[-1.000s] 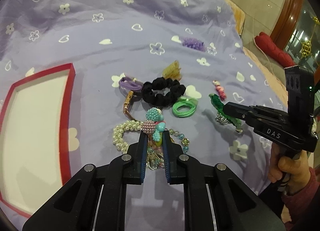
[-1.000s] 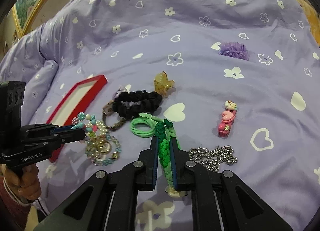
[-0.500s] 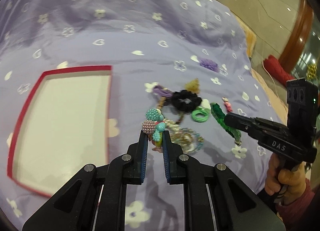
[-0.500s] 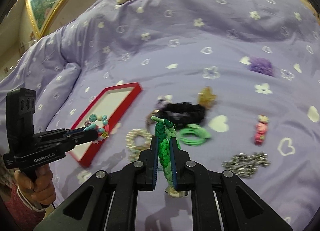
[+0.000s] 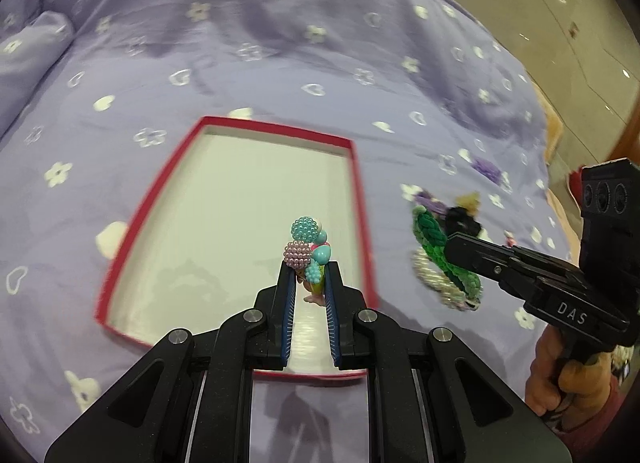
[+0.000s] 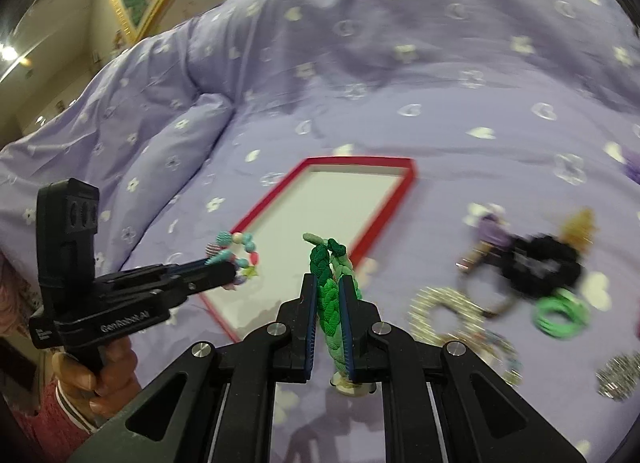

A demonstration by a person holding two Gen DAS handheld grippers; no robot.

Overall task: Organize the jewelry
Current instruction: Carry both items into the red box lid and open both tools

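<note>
My left gripper [image 5: 310, 273] is shut on a beaded bracelet [image 5: 308, 245] of teal and pink beads and holds it above the red-rimmed tray [image 5: 362, 199] with a white floor. It also shows in the right wrist view [image 6: 236, 251], over the tray's near-left rim [image 6: 360, 247]. My right gripper [image 6: 329, 283] is shut on a green braided band [image 6: 330, 295], held just right of the tray; in the left wrist view the band [image 5: 432, 243] hangs from it.
On the purple bedspread [image 6: 360, 63] right of the tray lie a black scrunchie [image 6: 536, 263], a green hair tie [image 6: 560, 315], a pearl bracelet [image 6: 444, 311], a silver chain [image 6: 620, 379], a yellow clip [image 6: 580, 223] and a purple tie [image 6: 492, 231].
Both grippers have lifted their pieces from the pile and swung left toward the tray. The beaded bracelet is now over the tray's floor; the green band is beside its right rim.
</note>
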